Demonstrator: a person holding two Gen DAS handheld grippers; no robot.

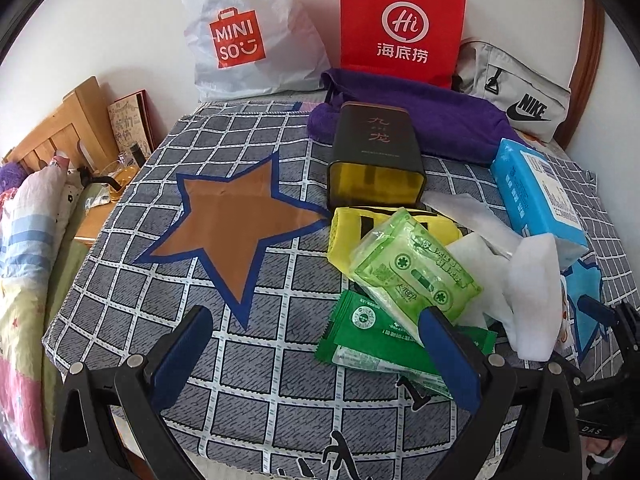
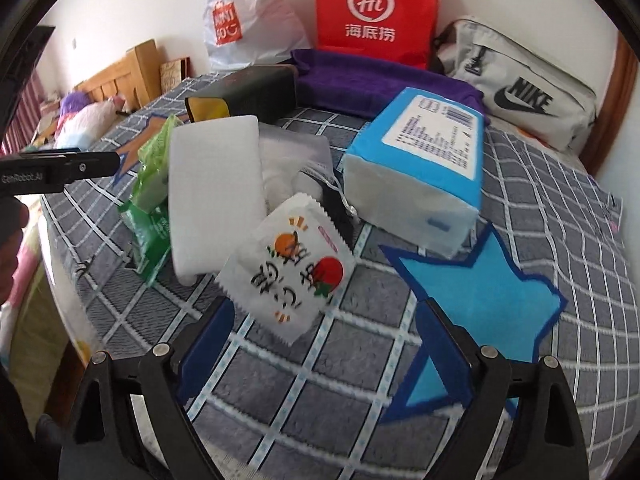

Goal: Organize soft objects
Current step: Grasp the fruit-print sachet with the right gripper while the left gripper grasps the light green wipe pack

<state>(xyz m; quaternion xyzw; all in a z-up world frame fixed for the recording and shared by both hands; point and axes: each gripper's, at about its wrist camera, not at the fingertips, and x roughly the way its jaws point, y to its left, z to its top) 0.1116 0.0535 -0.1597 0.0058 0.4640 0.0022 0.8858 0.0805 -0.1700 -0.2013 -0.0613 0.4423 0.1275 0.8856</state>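
Grey checked bedspread [image 1: 256,364], white wall [image 1: 120,28]

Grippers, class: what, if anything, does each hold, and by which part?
Nothing is held. The left gripper and right gripper both stand open and empty above the checked cloth.

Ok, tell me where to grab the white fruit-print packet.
Probably the white fruit-print packet by its near serrated edge, from the open right tool side: it lies flat and thin, that corner overhanging the checked cloth, clear of the foam block.
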